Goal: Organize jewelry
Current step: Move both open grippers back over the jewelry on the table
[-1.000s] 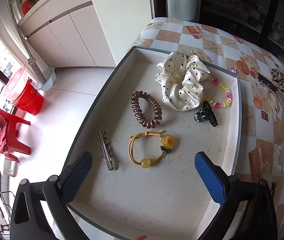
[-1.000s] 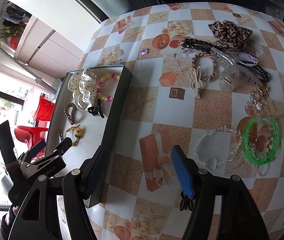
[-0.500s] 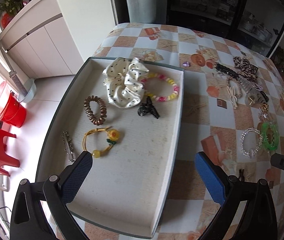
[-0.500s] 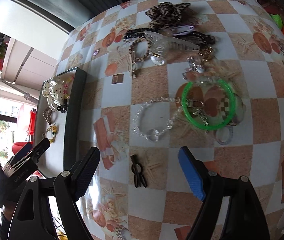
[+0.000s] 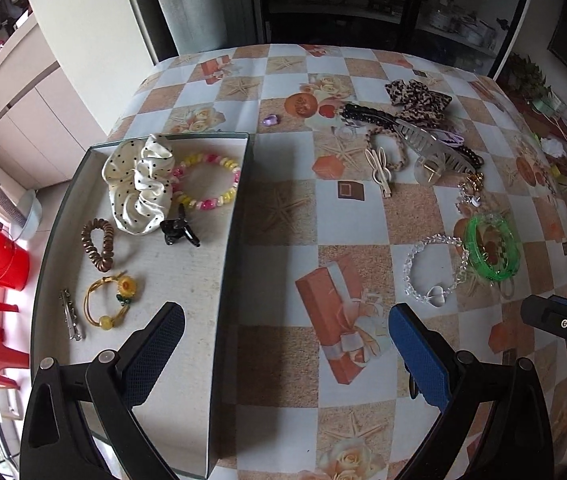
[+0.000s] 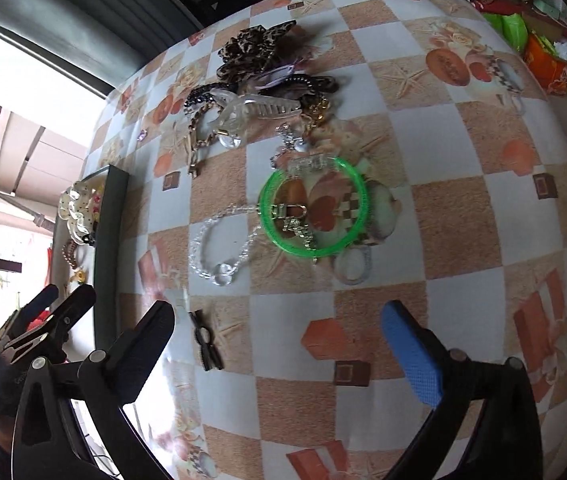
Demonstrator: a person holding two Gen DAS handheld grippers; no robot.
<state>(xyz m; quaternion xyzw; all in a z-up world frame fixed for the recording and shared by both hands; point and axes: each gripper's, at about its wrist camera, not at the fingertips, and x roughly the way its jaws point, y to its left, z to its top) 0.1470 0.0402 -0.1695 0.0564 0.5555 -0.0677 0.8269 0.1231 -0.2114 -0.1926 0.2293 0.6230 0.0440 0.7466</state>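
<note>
My left gripper [image 5: 285, 314] is open and holds nothing; it straddles the right wall of the grey tray [image 5: 239, 200]. In the tray lie a polka-dot scrunchie [image 5: 139, 184], a pink-and-yellow bead bracelet [image 5: 207, 184], a black claw clip [image 5: 179, 232], a brown coil tie [image 5: 97, 244], a sunflower tie [image 5: 111, 296] and a silver clip [image 5: 69, 314]. My right gripper [image 6: 277, 308] hangs over the tablecloth with its jaws opening and nothing between them. Just beyond it lie a green bangle [image 6: 364, 200], a clear bead bracelet [image 6: 193, 248] and a small black clip [image 6: 205, 340].
A heap of hair things sits farther back on the table: a leopard scrunchie [image 5: 417, 98], a clear claw clip [image 5: 431, 152], dark beaded bands and chains. A small purple gem [image 5: 270, 120] lies alone. The floor at left has a red bucket [image 5: 3, 264] and a red stool.
My left gripper has swung right, from over the tray to its right wall. My right gripper has moved right across the table to the green bangle, and its jaws have spread wider.
</note>
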